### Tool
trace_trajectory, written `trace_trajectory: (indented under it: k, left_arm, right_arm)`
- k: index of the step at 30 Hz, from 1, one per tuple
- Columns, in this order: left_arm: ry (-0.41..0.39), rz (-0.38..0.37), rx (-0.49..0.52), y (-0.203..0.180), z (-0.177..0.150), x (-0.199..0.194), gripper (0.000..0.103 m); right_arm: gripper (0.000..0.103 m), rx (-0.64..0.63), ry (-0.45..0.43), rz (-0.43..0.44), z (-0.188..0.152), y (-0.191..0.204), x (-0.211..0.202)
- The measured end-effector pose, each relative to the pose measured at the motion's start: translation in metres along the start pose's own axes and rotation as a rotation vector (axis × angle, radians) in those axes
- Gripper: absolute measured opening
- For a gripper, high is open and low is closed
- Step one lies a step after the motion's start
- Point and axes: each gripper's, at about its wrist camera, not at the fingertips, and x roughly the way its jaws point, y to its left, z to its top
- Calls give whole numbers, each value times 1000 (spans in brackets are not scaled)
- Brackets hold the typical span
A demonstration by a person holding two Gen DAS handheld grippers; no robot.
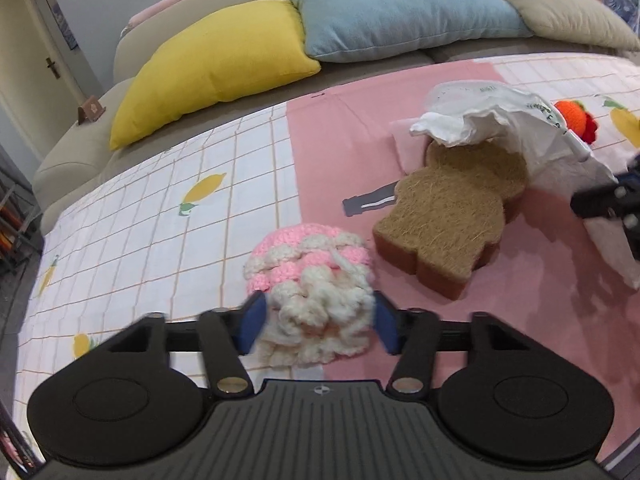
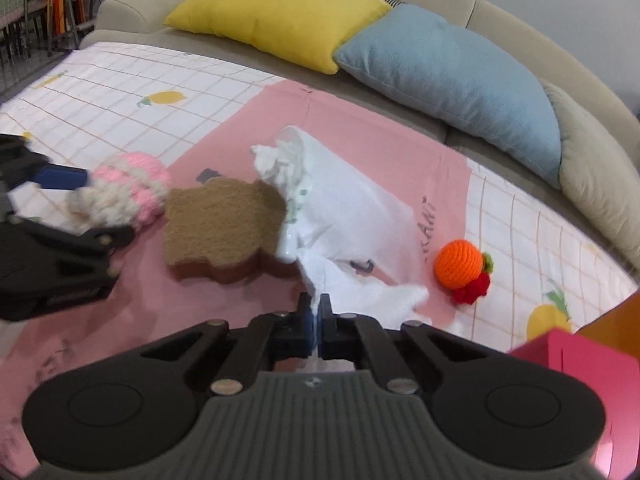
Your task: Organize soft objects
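My left gripper (image 1: 316, 322) has its blue pads clamped on the one pink-and-white crochet toy (image 1: 310, 276), which runs lengthwise ahead of the jaws. Right of it lies one brown bear sponge (image 1: 448, 224), half inside one white bag (image 2: 352, 216). My right gripper (image 2: 317, 312) pinches the bag's near edge; one orange crochet fruit (image 2: 460, 266) lies beyond.

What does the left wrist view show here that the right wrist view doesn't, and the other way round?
Only the left wrist view: the left gripper head-on, its blue pads closed on the pink-and-white crochet toy, and a door at far left.

Only the right wrist view: the right gripper pinched shut on the white bag, plus a pink box at lower right.

Both: the toast-shaped sponge, the orange crochet fruit, the yellow cushion and the blue cushion.
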Motion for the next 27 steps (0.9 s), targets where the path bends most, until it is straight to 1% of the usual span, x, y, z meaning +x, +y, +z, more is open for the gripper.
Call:
trace_trajectory:
  k: [1, 2, 3, 6, 8, 12, 15, 18, 21, 24, 25, 27]
  left_arm:
    - [0, -8, -4, 0, 0, -1, 41]
    - [-1, 0, 0, -1, 0, -3, 35]
    - [-2, 8, 9, -3, -1, -5, 31]
    - [-12, 1, -7, -3, -3, -14, 27]
    - [-20, 6, -21, -2, -4, -25, 26]
    - [-21, -28, -87, 3, -9, -58, 26]
    - [-29, -52, -116, 3, -14, -87, 26]
    - [-42, -91, -142, 0, -22, -112, 26]
    - [-58, -79, -148, -7, -30, -132, 26]
    - [-56, -42, -153, -10, -35, -143, 26]
    - [-56, -48, -164, -8, -36, -147, 26]
    - [-57, -97, -200, -3, -36, -156, 26]
  right_arm:
    - [0, 7, -3, 12, -3, 1, -6]
    - [0, 12, -7, 22, -5, 1, -13]
    - [0, 15, -14, 30, -8, 3, -20]
    - [0, 20, -48, 38, -18, 8, -47]
    - [0, 22, -72, 34, -24, 11, -66]
    - [0, 27, -110, 52, -35, 10, -106]
    - [0, 36, -126, 63, -43, 5, -133]
    - [0, 45, -154, 72, -51, 0, -158]
    - [0, 64, -181, 85, -60, -5, -180]
    - [0, 80, -206, 92, -65, -10, -198]
    - [0, 86, -216, 100, -67, -12, -206]
    - [0, 98, -235, 122, -69, -16, -219]
